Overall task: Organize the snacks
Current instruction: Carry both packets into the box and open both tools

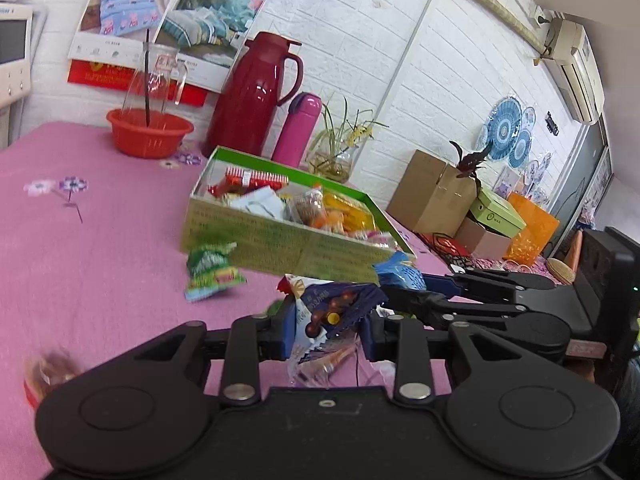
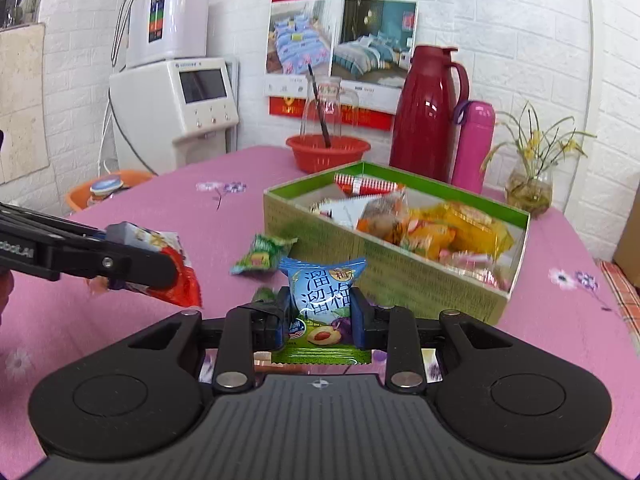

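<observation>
Pink cloth with small purple flowers covers the table (image 2: 168, 208), and the green box (image 2: 394, 270) standing open on it is the mark for everything else.

Farthest left of the box, off the table's edge in the right wrist view, an orange bucket (image 2: 80, 196) holds a jar with a blue lid. A white machine with a screen (image 2: 176, 108) stands against the brick wall behind it.

Nearer, left of the box, the left gripper (image 2: 160, 270) reaches in from the side with its jaws fully closed on a packet (image 1: 332, 312) that shows red and white from one side and dark blue with brown balls from the other; the packet is off the cloth.

Just beside the box's left front corner a small green packet (image 2: 262, 258) lies on the cloth.

In front of the box, the right gripper (image 2: 320, 312) has its jaws partly closed, pads pressing both sides of a blue and green packet (image 2: 322, 292) with a plum picture, held upright and above the cloth.

The box itself is already loaded: a red and white striped packet (image 2: 366, 186) at the back, white wrappers in the middle, orange and yellow bags (image 2: 452, 232) toward its right end.

Behind the box stand a red basket (image 2: 328, 154) with an upturned glass bottle in it, then a dark red jug (image 2: 426, 118), a pink flask (image 2: 474, 144) touching or just beside it, and a glass vase of yellow flowers (image 2: 530, 188) at the far right.

Right of the box, in the left wrist view, cardboard boxes (image 1: 434, 192) are stacked by the wall.
</observation>
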Demonstrator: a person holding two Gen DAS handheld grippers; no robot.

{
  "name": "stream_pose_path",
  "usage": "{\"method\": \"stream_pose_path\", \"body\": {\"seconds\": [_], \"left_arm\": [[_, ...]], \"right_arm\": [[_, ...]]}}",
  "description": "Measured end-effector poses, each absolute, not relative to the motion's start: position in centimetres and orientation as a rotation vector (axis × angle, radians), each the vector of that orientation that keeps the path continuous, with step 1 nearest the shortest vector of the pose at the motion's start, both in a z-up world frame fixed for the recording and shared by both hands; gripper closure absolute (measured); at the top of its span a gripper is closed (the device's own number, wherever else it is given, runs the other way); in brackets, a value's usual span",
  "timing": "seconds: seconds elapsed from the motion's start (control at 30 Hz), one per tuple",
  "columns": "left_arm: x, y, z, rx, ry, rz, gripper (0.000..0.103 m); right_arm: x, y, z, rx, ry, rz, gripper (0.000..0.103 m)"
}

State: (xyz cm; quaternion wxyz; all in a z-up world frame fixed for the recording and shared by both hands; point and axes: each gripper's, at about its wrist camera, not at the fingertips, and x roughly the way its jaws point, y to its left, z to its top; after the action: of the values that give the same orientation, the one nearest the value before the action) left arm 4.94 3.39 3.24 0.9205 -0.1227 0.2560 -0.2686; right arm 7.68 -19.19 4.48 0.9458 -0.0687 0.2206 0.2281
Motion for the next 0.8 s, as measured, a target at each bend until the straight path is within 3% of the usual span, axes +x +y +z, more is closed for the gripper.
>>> {"method": "stream_pose_path", "body": {"seconds": [0.57, 0.8], "left_arm": [[14.9, 2.9, 6.9, -0.283, 0.511, -0.469, 0.103], [19.8, 1.3, 6.1, -0.319, 0.56, -0.465, 0.103]], "right_arm": [[12.5, -21.4, 7.1, -0.049, 0.325, 0.376, 0.052], [16.4, -21.2, 6.1, -0.05, 0.348, 0.333, 0.052]]}}
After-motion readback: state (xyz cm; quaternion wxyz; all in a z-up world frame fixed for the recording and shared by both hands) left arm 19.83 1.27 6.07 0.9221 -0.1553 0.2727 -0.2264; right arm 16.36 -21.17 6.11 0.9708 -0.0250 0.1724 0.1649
